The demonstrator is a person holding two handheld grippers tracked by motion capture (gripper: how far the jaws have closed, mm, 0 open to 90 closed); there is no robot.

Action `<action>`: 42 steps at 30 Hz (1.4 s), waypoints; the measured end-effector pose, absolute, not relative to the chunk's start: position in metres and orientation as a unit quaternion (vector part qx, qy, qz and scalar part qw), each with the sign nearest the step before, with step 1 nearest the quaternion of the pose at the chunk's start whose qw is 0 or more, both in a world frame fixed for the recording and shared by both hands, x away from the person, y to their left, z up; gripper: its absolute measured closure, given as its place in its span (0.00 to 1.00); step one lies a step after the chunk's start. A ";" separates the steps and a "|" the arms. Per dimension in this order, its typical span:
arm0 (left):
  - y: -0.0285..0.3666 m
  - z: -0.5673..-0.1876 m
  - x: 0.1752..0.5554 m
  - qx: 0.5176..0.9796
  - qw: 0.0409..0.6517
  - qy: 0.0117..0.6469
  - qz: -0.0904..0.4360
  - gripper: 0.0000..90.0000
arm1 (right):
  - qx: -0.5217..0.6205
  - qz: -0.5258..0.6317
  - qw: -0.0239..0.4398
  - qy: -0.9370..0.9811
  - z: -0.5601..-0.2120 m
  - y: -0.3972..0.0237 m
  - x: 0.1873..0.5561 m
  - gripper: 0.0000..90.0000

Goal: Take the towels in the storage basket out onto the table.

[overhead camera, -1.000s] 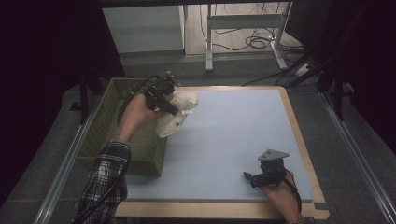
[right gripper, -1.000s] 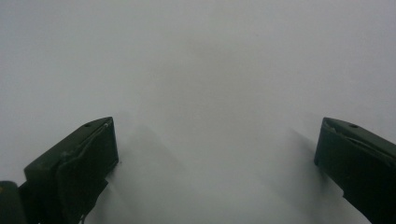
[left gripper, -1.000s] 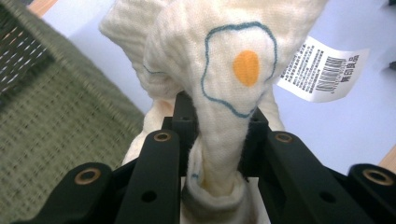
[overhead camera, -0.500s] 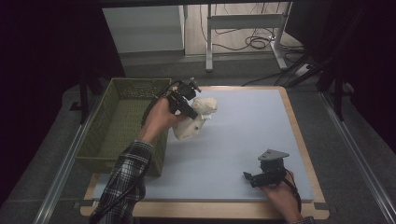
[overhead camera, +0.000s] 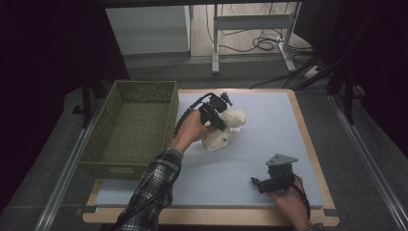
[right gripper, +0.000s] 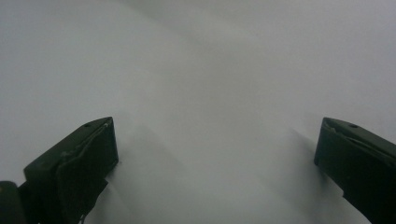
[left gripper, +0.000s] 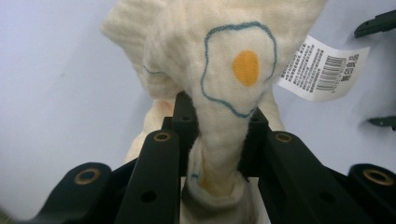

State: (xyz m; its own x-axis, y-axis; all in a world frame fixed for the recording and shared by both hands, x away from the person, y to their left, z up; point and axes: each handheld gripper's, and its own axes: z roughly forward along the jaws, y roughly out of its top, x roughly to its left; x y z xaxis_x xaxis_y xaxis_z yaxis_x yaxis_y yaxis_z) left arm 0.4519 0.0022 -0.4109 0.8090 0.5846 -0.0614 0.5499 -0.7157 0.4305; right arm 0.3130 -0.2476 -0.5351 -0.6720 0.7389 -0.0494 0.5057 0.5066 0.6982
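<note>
Soft cream cloth [left gripper: 219, 93] with a paper tag [left gripper: 322, 67], woven green basket [overhead camera: 130, 126], matt grey tabletop [overhead camera: 269, 130].

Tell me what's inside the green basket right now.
The green basket looks empty in the high view: only its woven floor shows. Its near wall hides the strip behind it. The cream cloth is clamped in the left gripper over the table mat.

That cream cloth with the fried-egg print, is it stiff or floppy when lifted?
Probably floppy: the cloth bunches into folds where the left gripper pinches it. It looks light, hanging from that single pinch above the table. Its soft weave likely won't slip.
</note>
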 end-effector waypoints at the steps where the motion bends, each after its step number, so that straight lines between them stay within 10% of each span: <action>1: -0.002 -0.414 0.453 0.925 0.221 0.305 0.039 0.83 | 0.366 0.336 0.174 0.850 -0.535 -0.248 0.313 0.00; 17: -0.040 -0.462 0.459 0.930 0.224 0.291 0.034 0.80 | 0.367 0.337 0.173 0.850 -0.535 -0.248 0.313 0.00; 29: -0.032 -0.466 0.451 0.925 0.249 0.285 0.033 0.41 | 0.366 0.337 0.173 0.850 -0.535 -0.248 0.313 0.00; 42: -0.003 -0.453 0.430 0.923 0.259 0.282 0.035 0.41 | 0.367 0.337 0.172 0.850 -0.535 -0.248 0.313 0.00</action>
